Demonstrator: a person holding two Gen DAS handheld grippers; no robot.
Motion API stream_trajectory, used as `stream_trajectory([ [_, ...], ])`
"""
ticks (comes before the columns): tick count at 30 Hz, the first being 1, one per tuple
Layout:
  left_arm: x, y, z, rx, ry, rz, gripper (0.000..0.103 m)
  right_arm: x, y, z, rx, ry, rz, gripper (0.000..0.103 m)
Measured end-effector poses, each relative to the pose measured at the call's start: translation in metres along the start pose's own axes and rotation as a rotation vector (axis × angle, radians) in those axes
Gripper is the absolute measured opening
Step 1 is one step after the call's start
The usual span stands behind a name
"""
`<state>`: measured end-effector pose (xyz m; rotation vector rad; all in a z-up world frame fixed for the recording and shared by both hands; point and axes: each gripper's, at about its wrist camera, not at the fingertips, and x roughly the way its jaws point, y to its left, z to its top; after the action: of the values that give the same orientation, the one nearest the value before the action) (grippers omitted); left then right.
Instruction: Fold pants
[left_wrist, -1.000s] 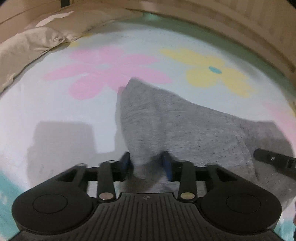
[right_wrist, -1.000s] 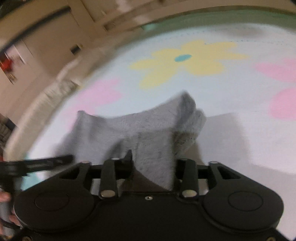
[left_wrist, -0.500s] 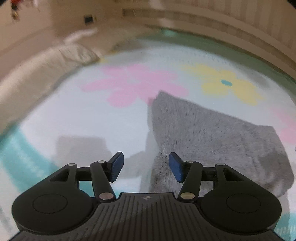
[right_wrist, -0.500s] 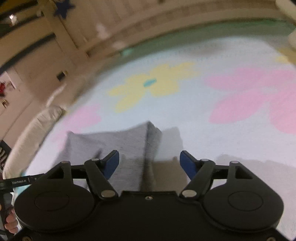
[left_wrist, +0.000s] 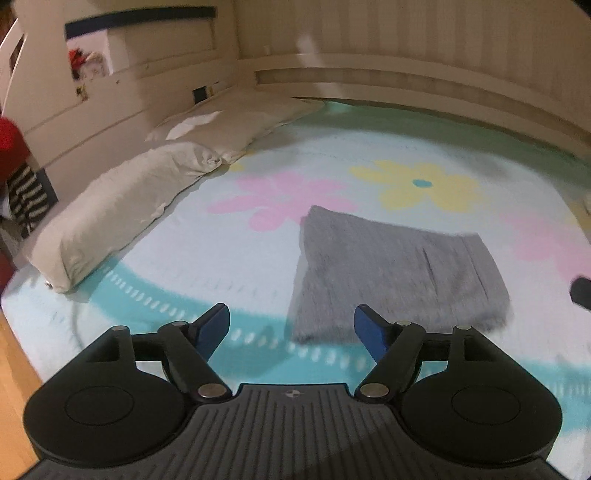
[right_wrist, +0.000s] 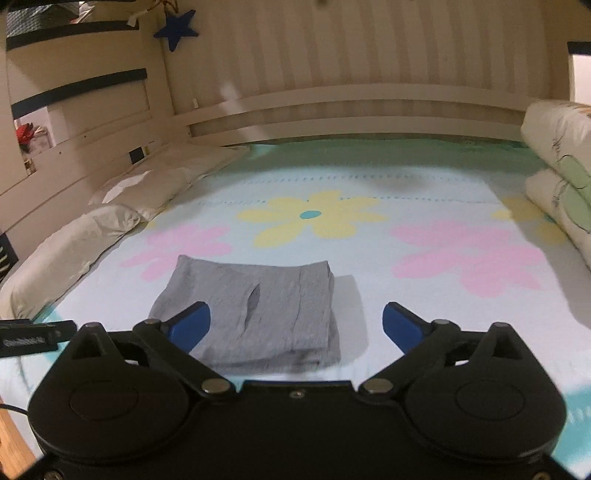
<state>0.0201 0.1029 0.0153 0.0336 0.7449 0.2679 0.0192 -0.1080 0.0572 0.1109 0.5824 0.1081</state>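
The grey pants (left_wrist: 391, 269) lie folded into a compact rectangle on the flowered bed sheet (left_wrist: 258, 236). In the right wrist view the same grey pants (right_wrist: 258, 310) rest flat just beyond the fingers. My left gripper (left_wrist: 291, 326) hovers above and short of the pile, its jaws opening with nothing between them. My right gripper (right_wrist: 295, 323) is also raised clear of the cloth, jaws opening wide and empty. The other gripper's black tip (left_wrist: 581, 291) shows at the right edge of the left wrist view, and again (right_wrist: 37, 338) at the left edge of the right wrist view.
Beige pillows (left_wrist: 122, 206) line the left side of the bed against a cream wooden frame (right_wrist: 332, 110). A rolled white quilt (right_wrist: 561, 158) sits at the right. Wooden floor (left_wrist: 14, 369) shows past the bed's near left edge.
Both grippers let go of the grey pants, opened, and pulled up and back. The pants now lie flat and folded on the sheet.
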Motion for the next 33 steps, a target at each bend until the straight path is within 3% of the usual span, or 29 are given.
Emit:
stream_trajectory([
  [3, -0.014, -0.011, -0.014, 0.053, -0.016, 0.000, 0.074, -0.017, 0.003, -0.011, 0.019, -0.006, 0.014, 0.103],
  [11, -0.024, -0.017, -0.037, -0.011, 0.021, -0.088, 0.074, -0.027, 0.008, -0.029, -0.008, 0.029, -0.009, 0.103],
  [33, -0.005, -0.013, -0.044, -0.056, 0.063, -0.058, 0.073, -0.006, 0.020, -0.039, -0.041, 0.098, -0.059, 0.103],
])
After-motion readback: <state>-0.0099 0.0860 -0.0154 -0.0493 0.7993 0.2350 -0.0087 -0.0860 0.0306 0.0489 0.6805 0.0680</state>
